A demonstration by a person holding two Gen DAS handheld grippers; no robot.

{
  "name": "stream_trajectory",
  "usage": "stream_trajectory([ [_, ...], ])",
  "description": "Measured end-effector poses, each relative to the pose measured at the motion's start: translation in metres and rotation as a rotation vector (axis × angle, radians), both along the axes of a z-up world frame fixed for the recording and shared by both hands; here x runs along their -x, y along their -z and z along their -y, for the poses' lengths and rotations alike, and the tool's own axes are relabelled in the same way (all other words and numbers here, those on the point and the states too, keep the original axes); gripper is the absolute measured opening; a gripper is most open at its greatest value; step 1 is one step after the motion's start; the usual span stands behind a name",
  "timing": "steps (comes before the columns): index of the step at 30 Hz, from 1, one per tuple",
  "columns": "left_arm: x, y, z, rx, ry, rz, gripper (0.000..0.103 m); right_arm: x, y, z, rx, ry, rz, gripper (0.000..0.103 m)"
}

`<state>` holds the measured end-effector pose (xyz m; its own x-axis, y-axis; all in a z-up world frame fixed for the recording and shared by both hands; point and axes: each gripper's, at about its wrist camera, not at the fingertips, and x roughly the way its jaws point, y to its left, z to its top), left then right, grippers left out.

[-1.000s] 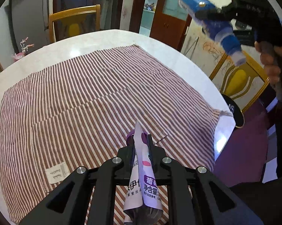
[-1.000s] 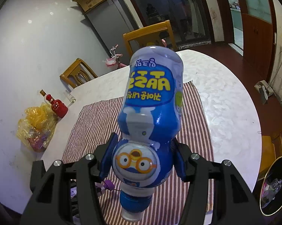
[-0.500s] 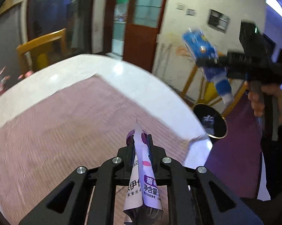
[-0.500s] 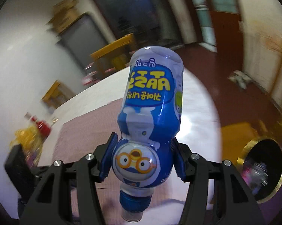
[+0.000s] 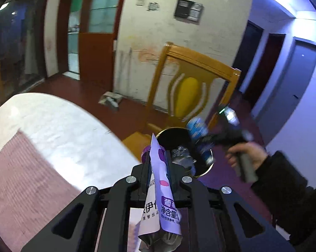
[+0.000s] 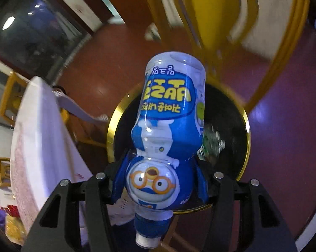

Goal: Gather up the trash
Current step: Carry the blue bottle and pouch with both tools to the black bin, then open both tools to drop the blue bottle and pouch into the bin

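Note:
My left gripper (image 5: 157,163) is shut on a purple and white drink pouch (image 5: 161,191) with a purple cap, held near the table's right edge. My right gripper (image 6: 159,168) is shut on a blue penguin-print bottle (image 6: 168,130), held above a black trash bin with a gold rim (image 6: 110,126). In the left wrist view the bottle (image 5: 196,128) and right gripper (image 5: 212,138) hang over the bin's mouth (image 5: 174,136). Clear plastic trash lies inside the bin (image 6: 212,140).
A round white table (image 5: 59,126) with a red striped cloth (image 5: 15,176) lies left of the bin. A yellow wooden chair (image 5: 191,88) stands just behind the bin. Red floor (image 5: 78,88) and doors lie beyond.
Both grippers swung right, away from the table top toward the bin. The right gripper dropped with the bottle from high in the air to just over the bin's mouth.

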<state>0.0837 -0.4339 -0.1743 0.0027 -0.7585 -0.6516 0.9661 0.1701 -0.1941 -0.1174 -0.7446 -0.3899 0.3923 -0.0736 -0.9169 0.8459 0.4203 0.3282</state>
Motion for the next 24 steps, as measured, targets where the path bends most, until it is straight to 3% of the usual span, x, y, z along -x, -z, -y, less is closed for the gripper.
stream_trajectory([
  [2,0.005,0.000,0.012,-0.001,0.021,-0.004,0.010,0.000,0.034,0.015,-0.079,-0.005,-0.076,0.054],
  [7,0.017,0.003,0.036,-0.004,0.073,-0.014,0.010,-0.008,0.077,0.039,-0.177,-0.062,-0.176,0.054],
  [9,0.020,0.006,0.046,-0.010,0.091,-0.022,0.010,-0.017,0.075,0.043,-0.167,-0.086,-0.173,0.071],
  [10,0.023,0.008,0.053,-0.013,0.098,-0.026,0.010,-0.019,0.071,0.043,-0.161,-0.085,-0.173,0.092],
  [11,0.026,0.011,0.058,-0.018,0.107,-0.031,0.010,-0.017,0.064,0.043,-0.143,-0.072,-0.170,0.095],
  [15,0.036,0.023,0.079,-0.036,0.153,-0.049,0.010,0.001,0.031,0.032,-0.062,-0.014,-0.099,0.095],
  [20,0.051,0.048,0.116,-0.064,0.216,-0.076,0.010,0.061,-0.031,0.011,0.052,0.175,0.101,0.095],
  [24,0.069,0.080,0.161,-0.115,0.246,-0.082,0.010,0.100,-0.062,-0.008,0.076,0.265,0.241,0.096],
])
